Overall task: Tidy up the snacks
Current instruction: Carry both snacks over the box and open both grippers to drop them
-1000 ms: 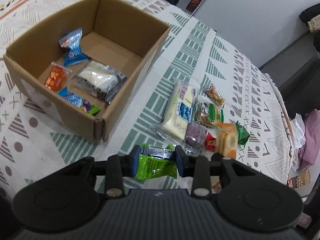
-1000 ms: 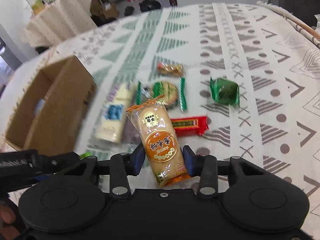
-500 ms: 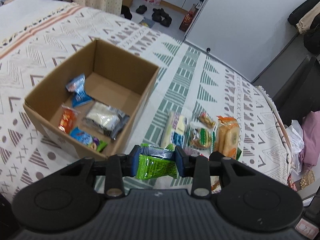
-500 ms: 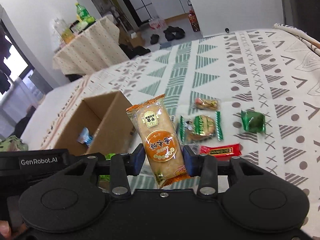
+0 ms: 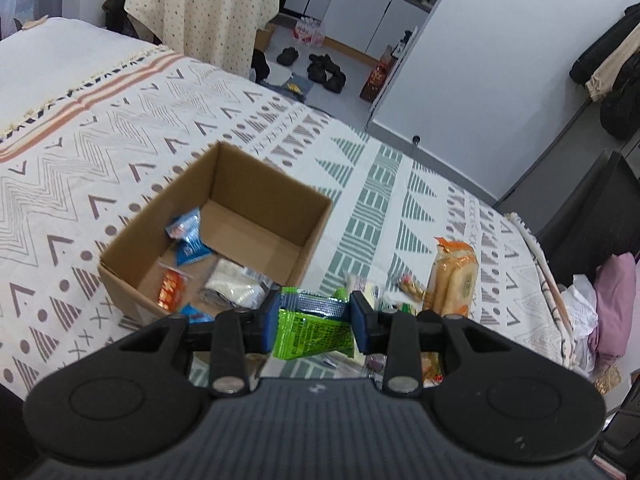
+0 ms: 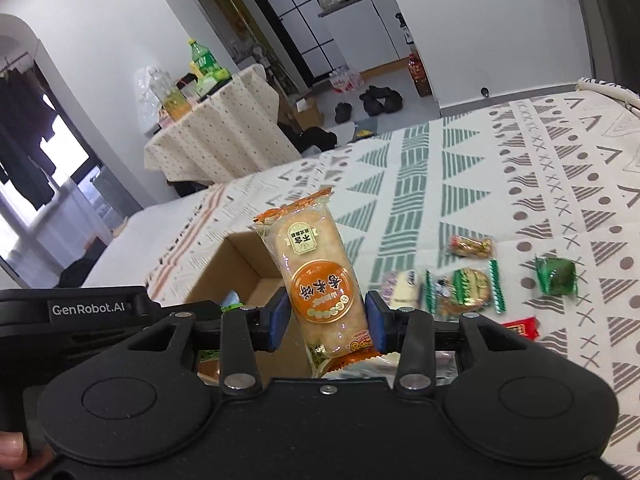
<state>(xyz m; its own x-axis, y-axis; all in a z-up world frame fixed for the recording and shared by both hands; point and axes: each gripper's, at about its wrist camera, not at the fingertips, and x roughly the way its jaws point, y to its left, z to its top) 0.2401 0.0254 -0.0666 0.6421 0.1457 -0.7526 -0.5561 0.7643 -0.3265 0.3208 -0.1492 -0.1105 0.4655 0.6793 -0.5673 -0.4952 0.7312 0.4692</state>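
Partway stage. Left hand-held gripper [image 5: 313, 322] is clenched on a crinkled green foil snack packet [image 5: 312, 334], held above the near right corner of the cardboard box [image 5: 276, 200]. Right hand-held gripper [image 6: 326, 322] clamps a glossy orange rice-cracker pack [image 6: 316, 280], upright and clear of the bed. The open, matte corrugated box already holds several small packets, among them a blue sachet [image 5: 188, 240]. Still loose on the patterned woven bedspread [image 6: 500, 168], right of the box: a green-edged biscuit pack [image 6: 464, 290], a green foil parcel [image 6: 556, 276], a red bar [image 6: 520, 328].
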